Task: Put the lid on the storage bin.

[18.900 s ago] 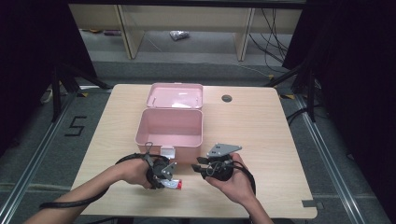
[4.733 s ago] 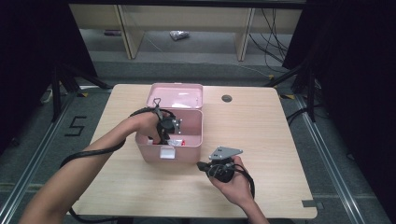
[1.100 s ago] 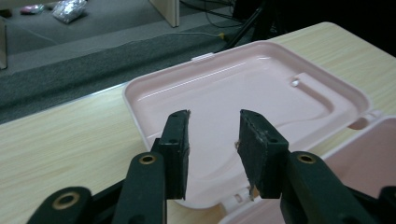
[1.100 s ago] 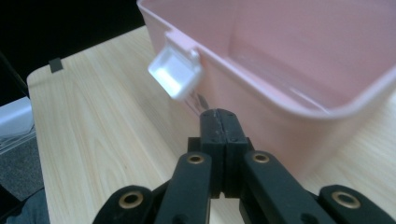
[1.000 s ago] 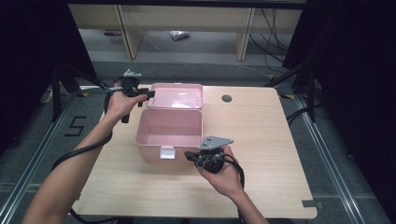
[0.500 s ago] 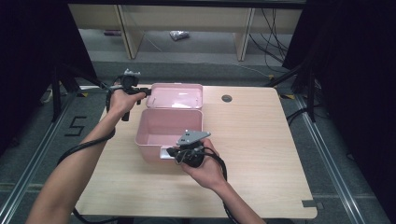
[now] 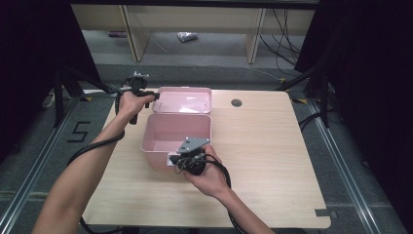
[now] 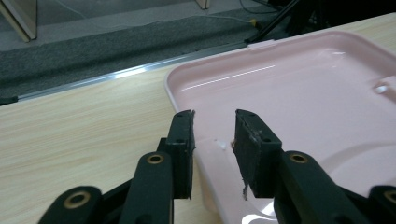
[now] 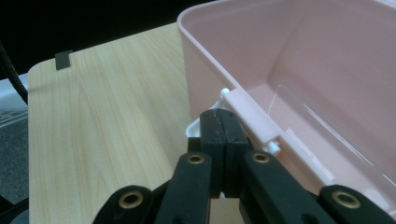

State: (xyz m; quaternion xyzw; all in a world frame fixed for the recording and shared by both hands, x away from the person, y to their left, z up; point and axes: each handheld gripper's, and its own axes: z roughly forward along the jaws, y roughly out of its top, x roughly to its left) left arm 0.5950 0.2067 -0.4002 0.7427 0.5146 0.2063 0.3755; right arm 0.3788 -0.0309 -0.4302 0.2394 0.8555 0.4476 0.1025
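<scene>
Pink box (image 7: 168,132): stood open near the middle of the wooden table (image 7: 272,146), its plastic body toward the person and its inside pale and bare as far as the high view showed.
Lid (image 7: 186,100): lay folded back flat on the table behind the box body, inner face up and glossy; in the left gripper view its rounded corner and raised rim ran just ahead of the jaws.
Latch (image 9: 254,122): a pale pink tab on the near wall of the box, with a small white piece below it, seen close in the right gripper view.
Left gripper (image 8: 214,127): held at the far left corner of the lid, jaws apart with the lid's rim lying between them; the pads were not pressing on it. The jaws had just been opening after a brief squeeze.
Right gripper (image 9: 218,122): jaws clenched tight together, pad on pad, with nothing between them; the tips sat right against the box's near wall at the latch, though whether they touched it could not be told.
Left hand (image 7: 129,103): stretched out past the left side of the box to the lid's corner.
Right hand (image 7: 207,170): low on the table just in front of the box.
Cables (image 7: 90,148): black, trailing back from both grippers along the forearms.
</scene>
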